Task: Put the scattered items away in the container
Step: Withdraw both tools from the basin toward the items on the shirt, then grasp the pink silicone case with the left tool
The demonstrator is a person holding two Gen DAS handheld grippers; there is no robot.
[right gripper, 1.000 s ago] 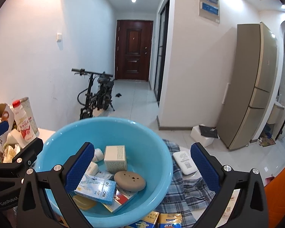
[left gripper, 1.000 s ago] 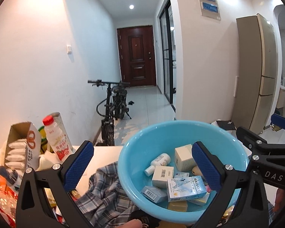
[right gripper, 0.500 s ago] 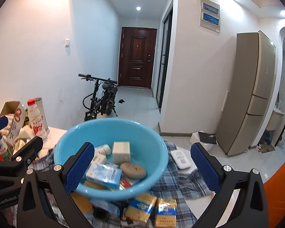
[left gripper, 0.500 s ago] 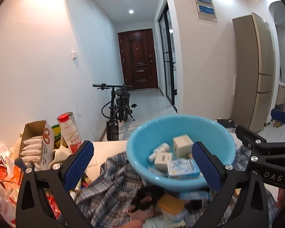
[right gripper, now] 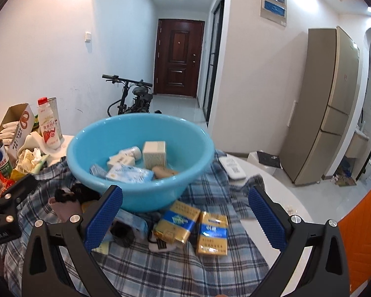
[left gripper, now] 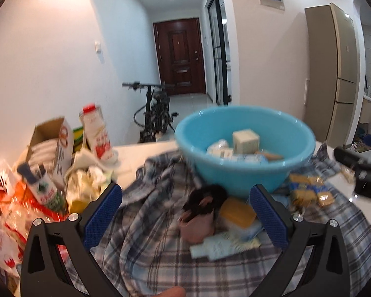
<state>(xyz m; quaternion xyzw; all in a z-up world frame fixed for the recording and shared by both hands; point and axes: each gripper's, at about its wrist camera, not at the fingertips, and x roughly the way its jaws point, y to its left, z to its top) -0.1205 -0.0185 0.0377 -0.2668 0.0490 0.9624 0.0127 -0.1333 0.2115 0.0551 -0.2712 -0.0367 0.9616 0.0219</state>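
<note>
A light blue basin (left gripper: 244, 146) (right gripper: 141, 160) stands on a plaid cloth (left gripper: 160, 252) (right gripper: 185, 267) and holds several small boxes and a bottle. In front of it on the cloth lie a pink and black pouch (left gripper: 200, 212), a yellow bar (left gripper: 237, 211), a pale blue packet (left gripper: 222, 243) and two gold and blue packs (right gripper: 178, 222) (right gripper: 212, 234). My left gripper (left gripper: 185, 217) is open and empty above the pouch. My right gripper (right gripper: 185, 217) is open and empty above the gold packs.
A milk bottle (left gripper: 96, 131), an open carton (left gripper: 52, 143) and snack bags (left gripper: 10, 210) crowd the table's left side. A white remote (right gripper: 232, 169) lies right of the basin. A bicycle (right gripper: 131, 99) and a fridge (right gripper: 321, 128) stand beyond the table.
Both grippers have pulled back and away from the basin, so the loose items in front of it now show. Both stay open and empty.
</note>
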